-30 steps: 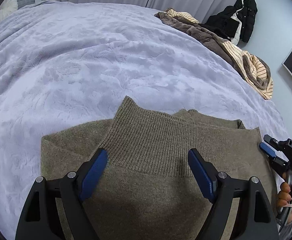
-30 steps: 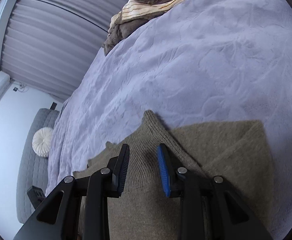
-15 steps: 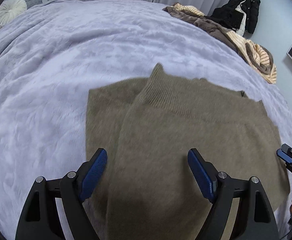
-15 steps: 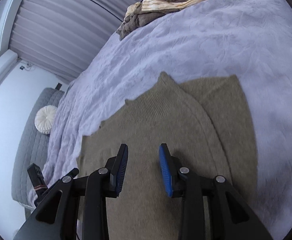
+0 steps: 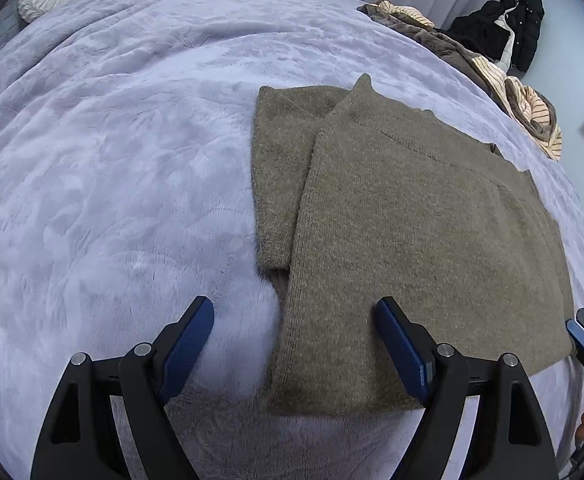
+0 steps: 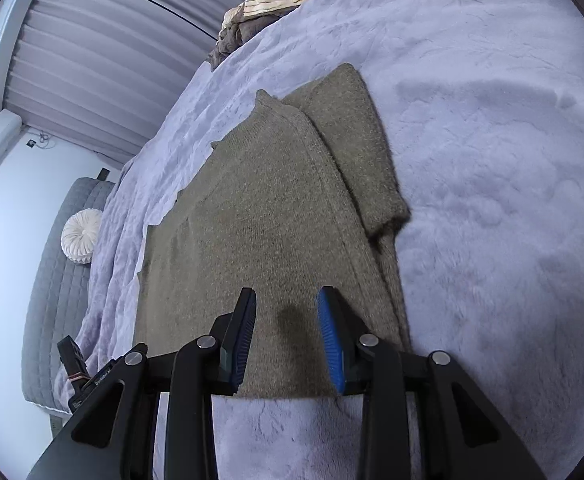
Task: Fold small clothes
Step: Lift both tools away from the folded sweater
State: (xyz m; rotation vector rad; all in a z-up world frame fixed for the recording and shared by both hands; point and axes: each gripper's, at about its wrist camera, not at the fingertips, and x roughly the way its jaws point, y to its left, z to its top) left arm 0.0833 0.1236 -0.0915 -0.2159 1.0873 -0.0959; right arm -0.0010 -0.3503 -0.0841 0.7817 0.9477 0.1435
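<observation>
Sweater [image 5: 412, 216] lies part-folded on the bedspread [image 5: 111, 160], left gripper [image 5: 294, 350] and right gripper [image 6: 285, 336] both spread and empty, so likely next comes pinching its near hem for another fold.

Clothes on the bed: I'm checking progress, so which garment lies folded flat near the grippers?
The olive knit sweater, flat with a sleeve folded across, right ahead of both open grippers. The striped and brown clothes sit crumpled at the bed's far edge.

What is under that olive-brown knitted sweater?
The olive-brown knitted sweater lies on a fluffy lavender blanket. One folded sleeve peeks from beneath its top layer; anything else underneath is covered.
</observation>
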